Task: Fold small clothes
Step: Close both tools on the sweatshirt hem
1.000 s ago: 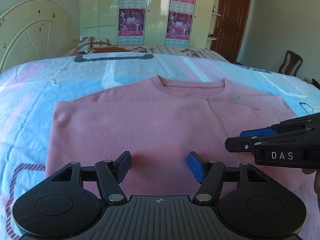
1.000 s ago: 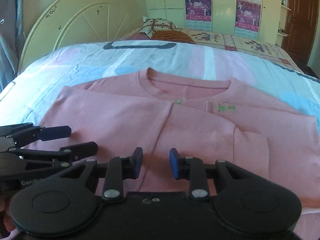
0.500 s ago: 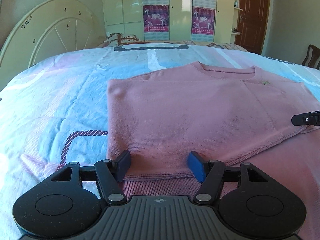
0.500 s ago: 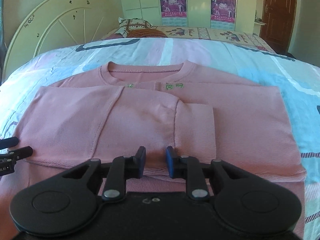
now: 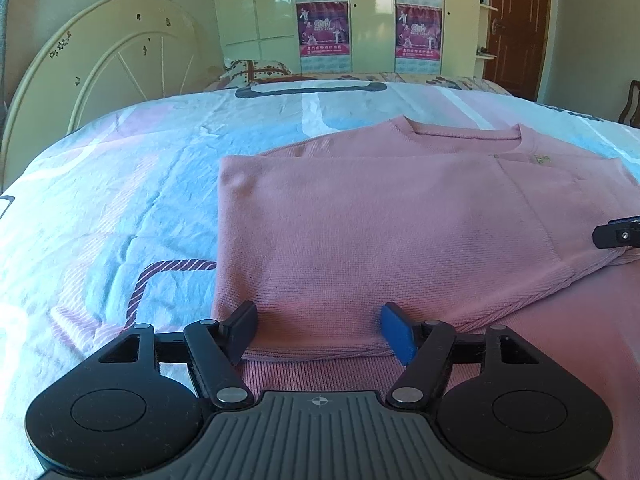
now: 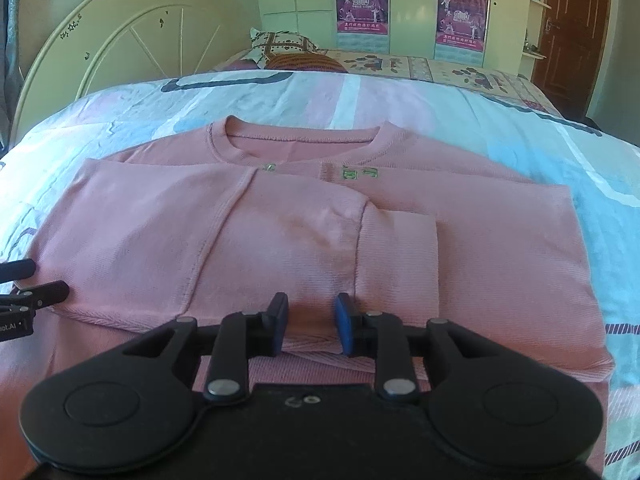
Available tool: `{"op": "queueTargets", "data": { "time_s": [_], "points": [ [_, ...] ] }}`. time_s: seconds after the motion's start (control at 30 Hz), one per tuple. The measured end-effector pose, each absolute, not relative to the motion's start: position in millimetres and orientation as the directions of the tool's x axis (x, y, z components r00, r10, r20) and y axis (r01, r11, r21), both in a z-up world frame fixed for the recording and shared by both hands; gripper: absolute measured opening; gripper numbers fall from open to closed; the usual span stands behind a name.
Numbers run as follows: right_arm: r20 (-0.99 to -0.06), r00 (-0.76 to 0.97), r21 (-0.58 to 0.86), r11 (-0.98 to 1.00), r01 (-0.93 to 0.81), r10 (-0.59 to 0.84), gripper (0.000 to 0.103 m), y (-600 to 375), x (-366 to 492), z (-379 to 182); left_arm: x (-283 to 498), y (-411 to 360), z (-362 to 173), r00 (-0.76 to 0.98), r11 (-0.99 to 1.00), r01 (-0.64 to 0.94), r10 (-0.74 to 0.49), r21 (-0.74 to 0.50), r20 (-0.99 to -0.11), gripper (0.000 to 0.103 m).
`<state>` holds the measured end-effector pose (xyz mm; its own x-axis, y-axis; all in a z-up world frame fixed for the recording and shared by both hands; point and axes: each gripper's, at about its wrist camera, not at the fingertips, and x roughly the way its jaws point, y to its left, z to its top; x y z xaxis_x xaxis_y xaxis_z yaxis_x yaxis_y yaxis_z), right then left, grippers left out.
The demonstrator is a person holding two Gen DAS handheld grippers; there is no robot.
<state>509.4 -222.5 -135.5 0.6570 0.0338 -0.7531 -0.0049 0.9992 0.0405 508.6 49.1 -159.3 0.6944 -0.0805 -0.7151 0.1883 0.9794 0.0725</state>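
A pink knit sweater (image 5: 380, 220) lies flat on the bed, collar at the far side, both sleeves folded across its front; it also shows in the right wrist view (image 6: 280, 232). My left gripper (image 5: 320, 330) is open and empty, its jaws wide, just above the near left part of the folded sleeve. My right gripper (image 6: 310, 326) is open and empty with a narrower gap, over the near hem by the sleeve cuff (image 6: 396, 256). The right gripper's tip shows at the right edge of the left wrist view (image 5: 618, 234). The left gripper's fingers (image 6: 40, 294) show at the left edge of the right wrist view.
The bed has a pastel pink, blue and white sheet (image 5: 120, 200). A cream arched headboard (image 5: 112, 80) stands at the far left. A patterned pillow (image 6: 280, 46) lies beyond. Wardrobes with posters (image 5: 368, 16) and a brown door (image 5: 516, 28) line the back wall.
Both grippers pulled back toward the near hem and spread apart sideways. The left one moved left, the right one moved right. The sweater has not moved.
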Motion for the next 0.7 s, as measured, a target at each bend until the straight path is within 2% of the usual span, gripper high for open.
{"op": "queueTargets", "data": {
  "time_s": [0.1,0.2,0.53,0.7],
  "points": [
    [-0.718,0.695,0.052,0.999,0.002,0.036,0.045,-227,490,-122,499,46,-153,0.702,0.977,0.183,-0.050,0.113,-0.710,0.077],
    [-0.711,0.701,0.071,0.998,0.002,0.049,0.044,-238,466,-112,476,48,-145,0.714,0.975,0.181,-0.043,0.125,-0.699,0.084],
    [-0.727,0.687,0.203,0.962,0.180,0.025,0.040,-337,321,-99,344,91,-137,0.685,0.984,0.171,-0.083,0.048,-0.723,0.083],
    [-0.747,0.665,0.257,0.935,0.245,0.031,0.040,-371,247,-111,290,121,-145,0.636,0.990,0.109,-0.138,-0.088,-0.759,0.083]
  ]
}}
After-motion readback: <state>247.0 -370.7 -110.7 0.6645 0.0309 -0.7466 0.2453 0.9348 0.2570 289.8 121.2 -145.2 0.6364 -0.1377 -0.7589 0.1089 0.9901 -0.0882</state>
